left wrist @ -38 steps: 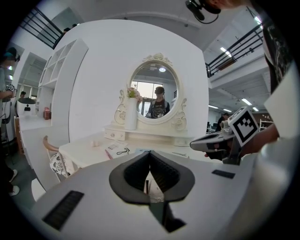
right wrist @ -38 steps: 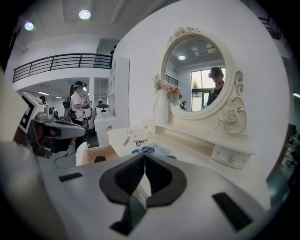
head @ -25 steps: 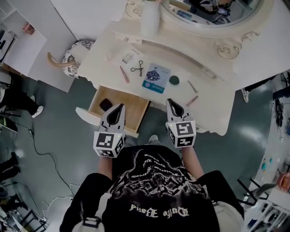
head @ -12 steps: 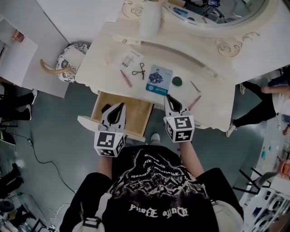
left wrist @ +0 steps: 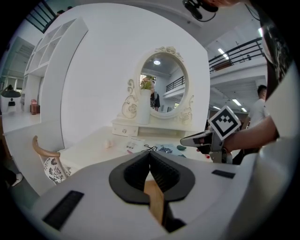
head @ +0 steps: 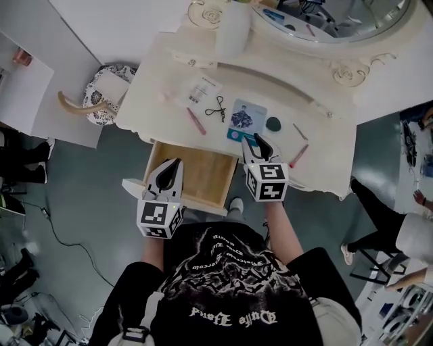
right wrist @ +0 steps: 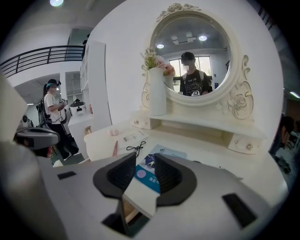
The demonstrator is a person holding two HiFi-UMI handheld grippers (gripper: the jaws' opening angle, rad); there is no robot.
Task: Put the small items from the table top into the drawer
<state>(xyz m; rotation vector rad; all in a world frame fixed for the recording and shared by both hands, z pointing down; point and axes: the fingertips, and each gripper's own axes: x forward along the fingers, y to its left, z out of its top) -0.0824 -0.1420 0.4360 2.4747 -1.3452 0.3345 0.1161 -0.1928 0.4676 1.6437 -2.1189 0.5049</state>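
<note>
On the cream table top [head: 162,74] lie a blue card [head: 245,116], a black curler [head: 218,108], a pink stick [head: 197,121], a green round piece [head: 273,124], thin tweezers [head: 300,132] and a second pink stick [head: 298,155]. The wooden drawer [head: 196,177] under the table's front edge stands pulled out. My right gripper [head: 256,140] hovers over the front edge; its jaws are opening, nothing is between them, and the blue card [right wrist: 149,172] lies just beyond. My left gripper [head: 174,164] is shut and empty over the drawer's left front corner.
A white printed packet [head: 203,90] lies further back on the table. A tall white vase [head: 233,30] and an oval mirror [head: 338,17] stand at the rear. A patterned stool [head: 101,88] stands left of the table. A person's legs [head: 379,233] are at the right.
My right gripper has moved forward over the table's front edge toward the blue card, and its jaws have come apart. The left gripper stays by the drawer's left front.
</note>
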